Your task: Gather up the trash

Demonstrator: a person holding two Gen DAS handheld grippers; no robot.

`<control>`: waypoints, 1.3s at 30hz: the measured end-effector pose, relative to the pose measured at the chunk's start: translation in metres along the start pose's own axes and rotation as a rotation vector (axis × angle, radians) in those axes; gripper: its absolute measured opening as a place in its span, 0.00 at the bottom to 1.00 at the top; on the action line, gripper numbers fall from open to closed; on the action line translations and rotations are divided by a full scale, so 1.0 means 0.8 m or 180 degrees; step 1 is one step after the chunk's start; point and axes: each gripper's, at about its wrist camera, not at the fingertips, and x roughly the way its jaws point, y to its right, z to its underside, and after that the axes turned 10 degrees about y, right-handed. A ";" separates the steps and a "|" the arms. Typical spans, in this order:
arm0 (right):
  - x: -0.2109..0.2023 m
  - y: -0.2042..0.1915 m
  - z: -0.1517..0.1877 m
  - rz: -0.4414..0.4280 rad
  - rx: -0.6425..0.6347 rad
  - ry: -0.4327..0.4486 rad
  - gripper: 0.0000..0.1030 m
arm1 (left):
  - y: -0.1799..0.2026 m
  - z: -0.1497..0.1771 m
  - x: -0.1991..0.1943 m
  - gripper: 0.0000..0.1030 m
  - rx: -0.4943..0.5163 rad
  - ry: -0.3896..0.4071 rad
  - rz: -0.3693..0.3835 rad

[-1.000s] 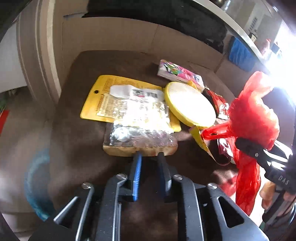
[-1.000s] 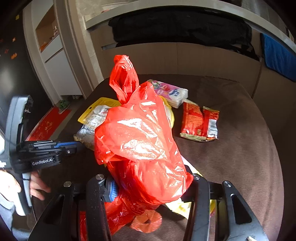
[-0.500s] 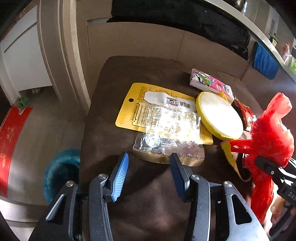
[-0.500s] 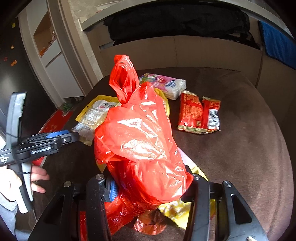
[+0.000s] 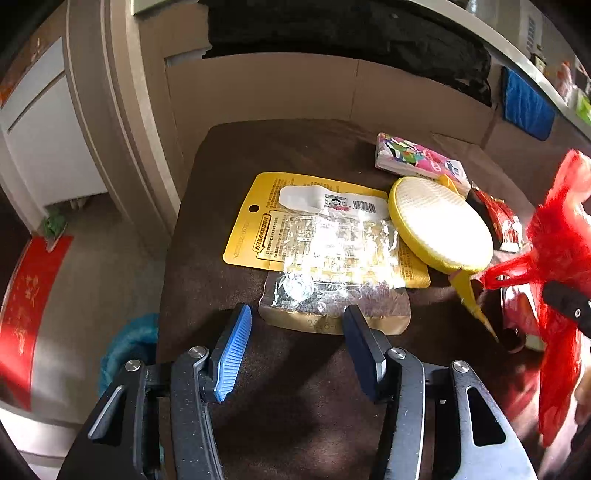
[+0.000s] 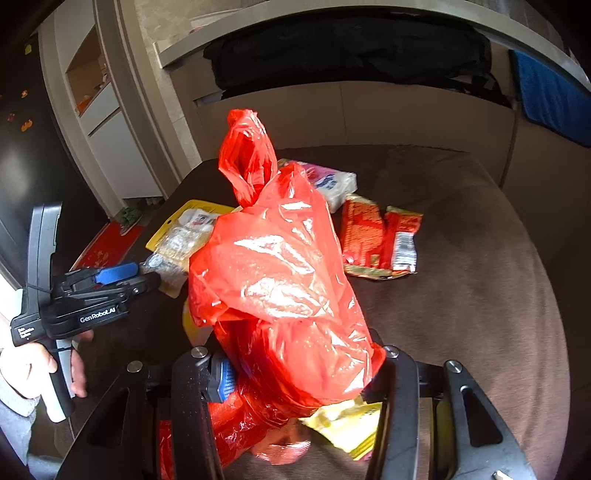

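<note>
My left gripper [image 5: 297, 325] is open and empty, its tips just short of the near edge of a clear crinkled plastic wrapper [image 5: 338, 273] that lies on a yellow card package [image 5: 266, 218] on the brown cushion [image 5: 295, 387]. A round yellow lid [image 5: 439, 229], a pink tissue pack [image 5: 417, 158] and a red snack wrapper [image 6: 380, 240] lie further right. My right gripper [image 6: 299, 373] is shut on a red plastic bag [image 6: 280, 280], held upright over the cushion. The left gripper also shows in the right wrist view [image 6: 122, 275].
A beige padded backrest [image 5: 295, 85] with black fabric [image 5: 351, 33] on top stands behind the cushion. The cushion's left edge drops to the floor, with a blue object [image 5: 125, 347] and a red mat [image 5: 26, 306]. A yellow wrapper [image 6: 343, 424] lies under the bag.
My left gripper was shut at the clear wrapper's edge; it has opened, let go and drawn back and up. The wrapper stays on the cushion. The right gripper holds the bag steady.
</note>
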 end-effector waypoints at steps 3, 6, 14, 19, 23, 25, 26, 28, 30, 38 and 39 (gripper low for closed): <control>-0.002 0.009 0.000 0.0050 0.0022 0.0004 0.43 | 0.003 -0.006 -0.008 0.51 -0.0052 0.0058 0.0141; 0.000 0.019 0.000 0.0080 0.0067 -0.0001 0.43 | 0.021 -0.012 -0.030 0.51 0.0097 0.0324 0.0145; 0.002 0.026 -0.004 0.0110 0.0085 0.0010 0.43 | 0.059 -0.015 -0.040 0.51 0.0092 0.0139 0.0665; -0.015 0.021 -0.008 0.0190 0.0000 0.0109 0.43 | 0.068 -0.006 -0.040 0.50 -0.0238 -0.0030 0.0881; -0.026 0.022 -0.002 0.0164 0.0091 0.0148 0.43 | 0.097 -0.004 -0.040 0.50 -0.0204 -0.0076 0.0966; -0.032 0.019 0.003 0.0165 0.0097 0.0156 0.43 | 0.110 -0.004 -0.031 0.47 -0.0221 -0.0160 0.0987; -0.034 0.019 0.003 0.0175 0.0088 0.0158 0.43 | 0.113 -0.003 -0.027 0.36 -0.0231 -0.0192 0.0998; -0.041 0.018 0.004 0.0213 0.0068 0.0171 0.43 | 0.122 0.002 -0.014 0.13 -0.0163 -0.0268 0.0872; -0.048 0.022 0.004 0.0254 0.0081 0.0186 0.43 | 0.124 0.009 -0.009 0.07 -0.0106 -0.0267 0.0814; -0.057 0.021 0.007 0.0295 0.0156 0.0177 0.43 | 0.066 0.023 -0.061 0.02 0.0087 0.0091 0.0667; -0.057 0.016 0.007 0.0275 0.0146 0.0175 0.43 | 0.052 0.023 -0.069 0.02 0.0081 0.0137 0.0607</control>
